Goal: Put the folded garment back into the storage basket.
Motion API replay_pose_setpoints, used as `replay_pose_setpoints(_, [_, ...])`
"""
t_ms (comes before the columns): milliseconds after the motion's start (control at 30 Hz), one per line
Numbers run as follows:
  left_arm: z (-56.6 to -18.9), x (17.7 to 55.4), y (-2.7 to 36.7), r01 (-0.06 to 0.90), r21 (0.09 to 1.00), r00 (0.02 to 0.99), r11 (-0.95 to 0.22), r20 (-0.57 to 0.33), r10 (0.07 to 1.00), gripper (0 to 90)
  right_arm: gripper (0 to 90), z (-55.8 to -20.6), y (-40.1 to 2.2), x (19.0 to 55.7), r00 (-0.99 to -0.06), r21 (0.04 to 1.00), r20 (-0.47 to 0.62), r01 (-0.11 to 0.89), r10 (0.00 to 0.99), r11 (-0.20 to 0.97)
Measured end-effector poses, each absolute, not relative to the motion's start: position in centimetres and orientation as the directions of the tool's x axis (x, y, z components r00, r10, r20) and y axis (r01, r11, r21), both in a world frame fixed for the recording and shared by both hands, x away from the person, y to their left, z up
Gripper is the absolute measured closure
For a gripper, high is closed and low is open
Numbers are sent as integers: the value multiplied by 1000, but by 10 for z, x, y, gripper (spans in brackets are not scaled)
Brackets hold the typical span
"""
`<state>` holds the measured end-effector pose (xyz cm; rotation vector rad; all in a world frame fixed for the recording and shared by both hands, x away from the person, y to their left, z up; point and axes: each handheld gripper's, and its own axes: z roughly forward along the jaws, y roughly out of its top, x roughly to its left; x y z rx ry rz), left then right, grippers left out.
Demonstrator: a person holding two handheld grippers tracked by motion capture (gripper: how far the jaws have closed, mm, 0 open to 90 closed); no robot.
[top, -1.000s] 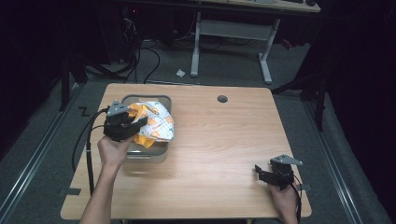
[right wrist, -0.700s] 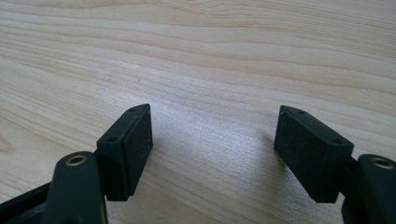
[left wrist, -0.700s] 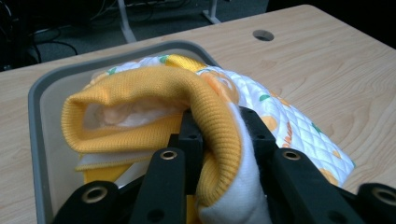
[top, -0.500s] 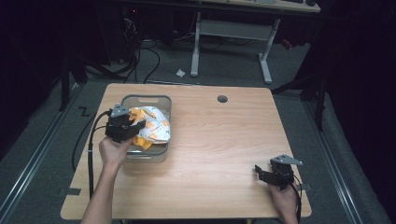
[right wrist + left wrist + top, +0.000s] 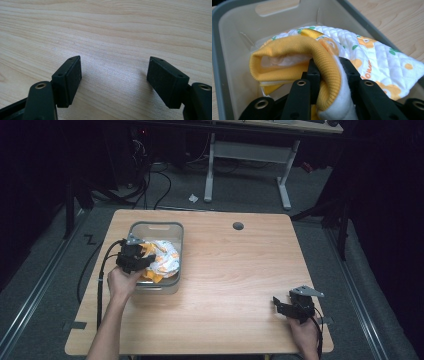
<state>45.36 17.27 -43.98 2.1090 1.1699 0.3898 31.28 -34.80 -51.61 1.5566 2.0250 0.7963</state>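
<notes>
A quilted white garment with orange flower prints and yellow ribbed trim (image 5: 161, 259) lies bunched in a grey plastic bin (image 5: 155, 227) at the table's left. My left gripper (image 5: 136, 258) is over the bin's left side, shut on the garment's yellow ribbed edge (image 5: 322, 53), which folds over and between the jaws. The garment's white quilted part (image 5: 372, 57) spreads toward the bin's far wall (image 5: 234, 27). My right gripper (image 5: 280, 306) rests near the table's front right corner, open (image 5: 113, 77), with bare wood between its pads.
The wooden table (image 5: 240, 265) has a round cable hole (image 5: 238, 226) near its back edge. Behind it stand a desk frame (image 5: 250, 155) and floor cables (image 5: 150, 175). A cable (image 5: 102, 270) trails from the left gripper off the table's left side.
The left gripper has drawn back slightly toward the bin's near left side, keeping hold of the garment. The right gripper has stayed put.
</notes>
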Motion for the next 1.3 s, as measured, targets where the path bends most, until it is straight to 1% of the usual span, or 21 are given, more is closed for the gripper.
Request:
replay_pose_setpoints(167, [-445,459,162,650,622,566,-438,-11,825,720,283,-516,-348,313,-251,688,-12,700,968,191])
replay_pose_setpoints(267, [-447,462,159,659,605,561,-448,2,828,715,283,-516,-348,313,-251,688,-12,700,968,190])
replay_pose_setpoints(400, [-450,468,157,704,566,528,-429,-12,849,698,283,-516,-348,313,-252,689,-12,699,968,191])
replay_pose_setpoints(467, [-451,472,158,736,536,500,-413,-18,866,674,283,-516,-348,313,-252,689,-13,699,968,191])
replay_pose_setpoints(533, [-452,473,158,744,531,488,-405,-17,873,667,283,-516,-348,313,-252,689,-12,699,968,191])
replay_pose_setpoints(600, [-452,475,157,755,518,474,-401,-10,880,621,283,-516,-348,313,-252,689,-12,699,968,191])
replay_pose_setpoints(633, [-453,475,154,761,497,466,-417,30,884,597,283,-516,-348,313,-251,688,-11,700,968,190])
replay_pose_setpoints(667, [-453,475,154,761,497,466,-417,30,884,568,283,-516,-348,313,-251,688,-11,700,968,190])
replay_pose_setpoints(700, [-453,475,153,761,495,460,-420,46,887,568,283,-516,-348,313,-252,689,-12,700,968,191])
replay_pose_setpoints(733, [-453,475,153,762,496,452,-417,53,890,541,283,-516,-348,313,-251,688,-11,700,968,190])
replay_pose_setpoints(767, [-453,475,154,765,500,443,-407,51,895,481,283,-516,-348,313,-251,688,-11,700,968,190])
replay_pose_setpoints(800, [-452,475,155,766,510,431,-391,43,901,481,283,-516,-348,313,-251,688,-11,700,968,190])
replay_pose_setpoints(833, [-451,474,158,768,529,414,-362,23,910,423,283,-516,-348,313,-251,688,-11,700,968,189])
replay_pose_setpoints(900, [-450,473,160,768,535,407,-352,17,913,382,283,-516,-348,313,-252,689,-12,699,968,191])
replay_pose_setpoints(1067, [-444,464,168,750,578,386,-321,11,922,359,283,-516,-348,313,-251,688,-11,700,968,190])
replay_pose_setpoints(1133, [-440,460,171,738,603,388,-304,-10,922,357,283,-516,-348,313,-250,688,-11,701,968,189])
replay_pose_setpoints(1167, [-436,455,173,721,631,388,-286,-26,921,353,283,-516,-348,313,-252,689,-12,699,968,191])
replay_pose_setpoints(1233, [-434,452,173,713,645,387,-273,-38,921,350,283,-516,-348,313,-252,689,-12,699,968,190])
replay_pose_setpoints(1300, [-428,445,175,697,675,394,-242,-79,916,344,283,-516,-348,313,-250,688,-11,700,968,189])
